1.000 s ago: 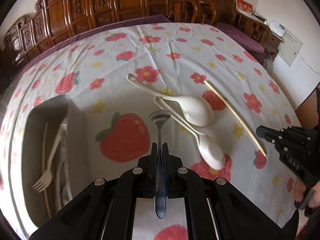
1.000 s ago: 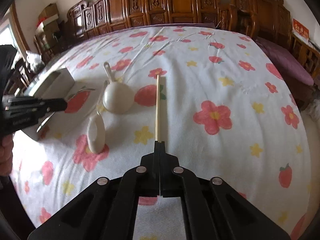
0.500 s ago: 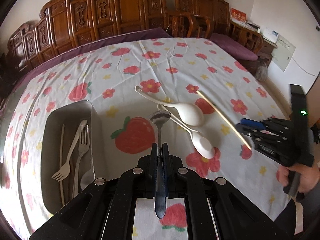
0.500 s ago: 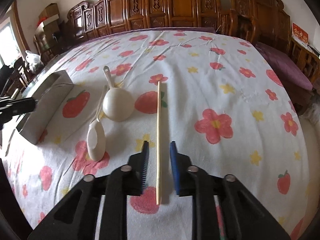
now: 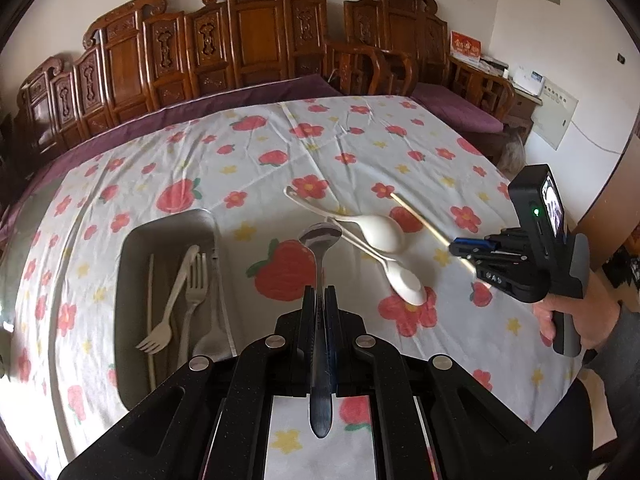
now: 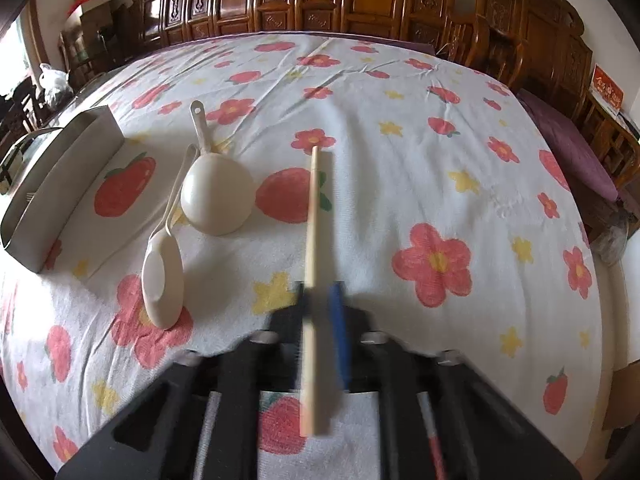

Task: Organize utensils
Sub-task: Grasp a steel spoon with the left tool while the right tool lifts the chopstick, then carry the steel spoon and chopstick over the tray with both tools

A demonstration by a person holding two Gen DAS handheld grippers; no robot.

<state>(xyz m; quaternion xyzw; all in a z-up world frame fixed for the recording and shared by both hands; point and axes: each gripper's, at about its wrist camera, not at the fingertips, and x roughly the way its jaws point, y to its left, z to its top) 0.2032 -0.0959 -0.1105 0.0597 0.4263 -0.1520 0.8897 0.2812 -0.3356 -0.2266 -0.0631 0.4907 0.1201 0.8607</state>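
My left gripper (image 5: 320, 292) is shut on a metal spoon (image 5: 319, 252), held above the flowered tablecloth, bowl pointing forward. A metal tray (image 5: 132, 240) to its left holds forks and a chopstick. My right gripper (image 6: 320, 304) is a little open with a wooden chopstick (image 6: 312, 216) lying between its fingers; it is blurred, and the chopstick touches the left finger. The right gripper also shows in the left wrist view (image 5: 472, 250) at the chopstick's (image 5: 420, 216) near end. Two cream spoons, a big ladle (image 6: 216, 196) and a smaller spoon (image 6: 162, 276), lie left of the chopstick.
The metal tray (image 6: 60, 184) stands at the far left in the right wrist view. Carved wooden chairs (image 5: 240, 52) line the table's far side. A purple-cushioned bench (image 6: 572, 148) runs along the right edge.
The left gripper has lifted and pulled back with the spoon. The right gripper opened, moved forward around the chopstick's near end, and its fingers have narrowed on it.
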